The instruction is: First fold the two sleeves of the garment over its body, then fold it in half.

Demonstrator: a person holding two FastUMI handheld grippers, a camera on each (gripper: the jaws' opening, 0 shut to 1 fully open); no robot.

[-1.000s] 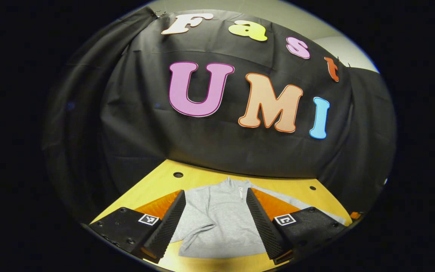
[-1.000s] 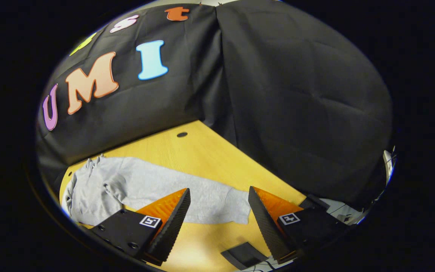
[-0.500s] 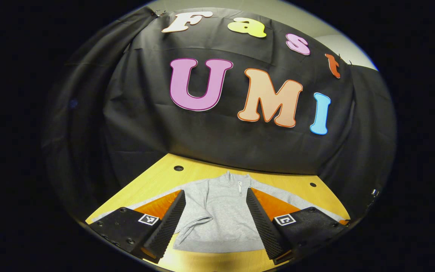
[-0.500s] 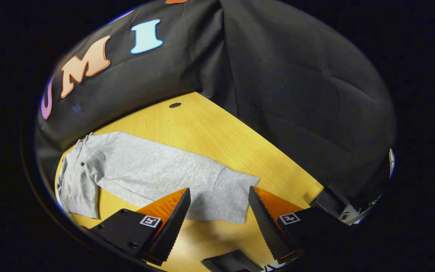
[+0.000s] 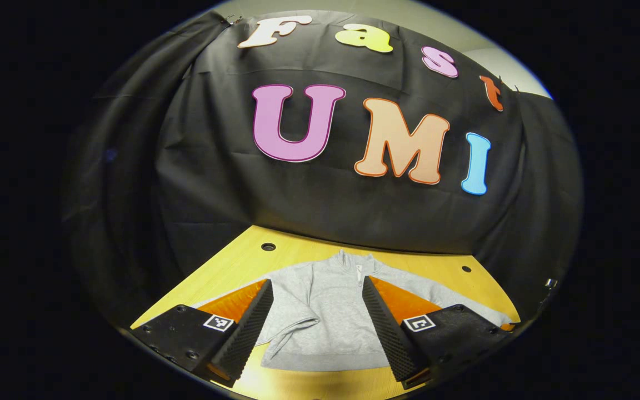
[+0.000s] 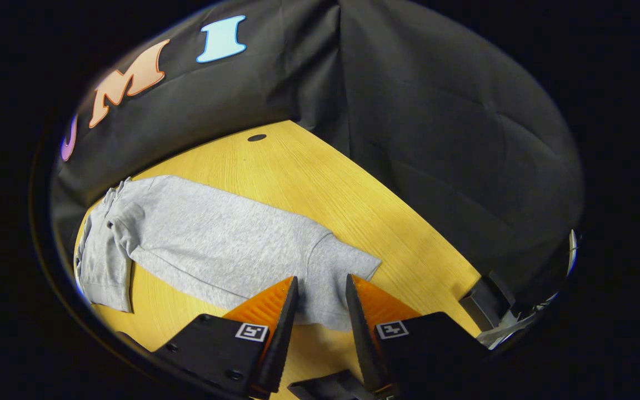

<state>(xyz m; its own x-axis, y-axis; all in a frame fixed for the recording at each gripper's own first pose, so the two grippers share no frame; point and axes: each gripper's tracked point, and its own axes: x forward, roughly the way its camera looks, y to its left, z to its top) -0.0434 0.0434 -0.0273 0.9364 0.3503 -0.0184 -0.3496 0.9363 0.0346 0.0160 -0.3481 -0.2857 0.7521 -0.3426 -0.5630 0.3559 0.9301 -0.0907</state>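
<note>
Black cloth walls a yellow wooden surface (image 6: 309, 183) where the grey garment (image 5: 325, 311) lies flat, soft, light. Left tongs (image 5: 317, 325) gape above its body; right tongs (image 6: 320, 311), narrowed, not gripping, hover at the outstretched sleeve's cuff (image 6: 336, 278), likely the best hold.

A grey sweatshirt (image 6: 209, 244) sprawls across the table (image 6: 320, 183), its one outstretched sleeve (image 6: 336, 278) reaching toward the near right corner. Bare wood lies open between that sleeve and the black cloth wall (image 6: 436, 139) along the far and right edges. A dark block (image 6: 484, 303) sits at the right edge, near the sleeve's cuff.
</note>
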